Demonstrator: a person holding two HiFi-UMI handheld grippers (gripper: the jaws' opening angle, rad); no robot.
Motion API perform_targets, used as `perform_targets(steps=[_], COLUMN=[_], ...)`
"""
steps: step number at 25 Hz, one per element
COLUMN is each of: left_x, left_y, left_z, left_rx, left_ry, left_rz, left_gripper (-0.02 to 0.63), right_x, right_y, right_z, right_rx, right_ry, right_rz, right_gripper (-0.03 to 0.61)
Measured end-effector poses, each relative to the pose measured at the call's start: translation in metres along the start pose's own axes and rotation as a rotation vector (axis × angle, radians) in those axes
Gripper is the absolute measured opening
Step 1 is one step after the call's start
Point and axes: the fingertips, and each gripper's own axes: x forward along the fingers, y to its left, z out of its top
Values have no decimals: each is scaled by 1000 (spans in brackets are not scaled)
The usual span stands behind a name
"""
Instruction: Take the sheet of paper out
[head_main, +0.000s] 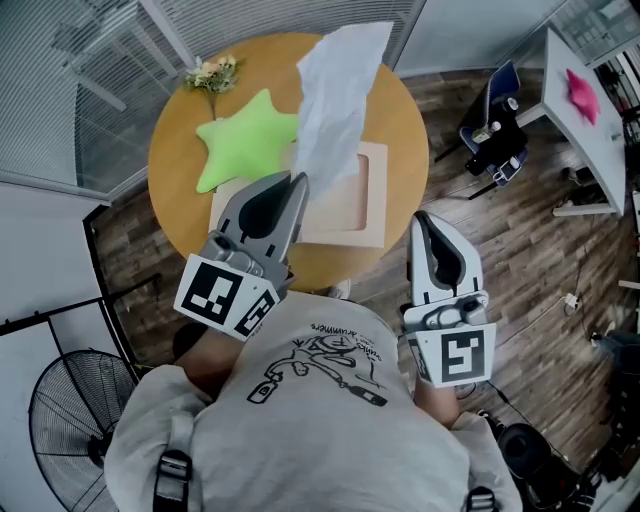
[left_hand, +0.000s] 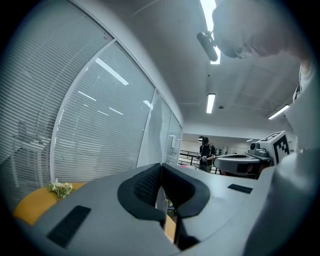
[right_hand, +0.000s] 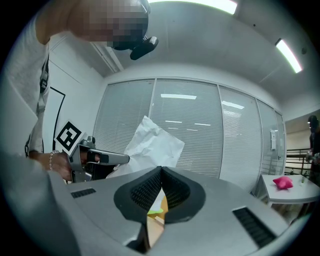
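A crumpled white sheet of paper (head_main: 335, 95) hangs in the air above a light wooden frame (head_main: 375, 195) that lies on the round wooden table (head_main: 400, 110). My left gripper (head_main: 298, 180) is shut on the sheet's lower edge, above the frame's near left part. In the left gripper view the pads (left_hand: 147, 185) are pressed together, with a white strip of paper (left_hand: 159, 201) showing below them. The right gripper view shows the sheet (right_hand: 150, 142) raised by the left gripper (right_hand: 100, 159). My right gripper (head_main: 422, 217) is shut and holds nothing, off the table's near right edge.
A green star cushion (head_main: 245, 140) and a small bunch of flowers (head_main: 212, 73) lie on the table's left side. A floor fan (head_main: 70, 420) stands at lower left. A white table with a pink thing (head_main: 580, 95) is at right. Blinds and glass walls stand behind the table.
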Motion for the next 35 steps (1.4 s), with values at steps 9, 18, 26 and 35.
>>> perform_targets(steps=[9,18,26,35], left_x=[-4,-7,-9,-6], left_y=[-5,-11,-8,-12], left_z=[10,14,14,15], left_rx=[35,46,47,51], left_ry=[-26,-38,-38,-33], left_rz=[6,10,6,5], left_gripper=[21,21,21,21], right_x=[5,4,6,4], right_y=[-5,-6,-3,-7], right_z=[-3,-6,-7,-7], right_rx=[6,1,-6,-9], right_ry=[4,14,17,20], right_rz=[-2,2,9,11], right_gripper=[9,8,8,8])
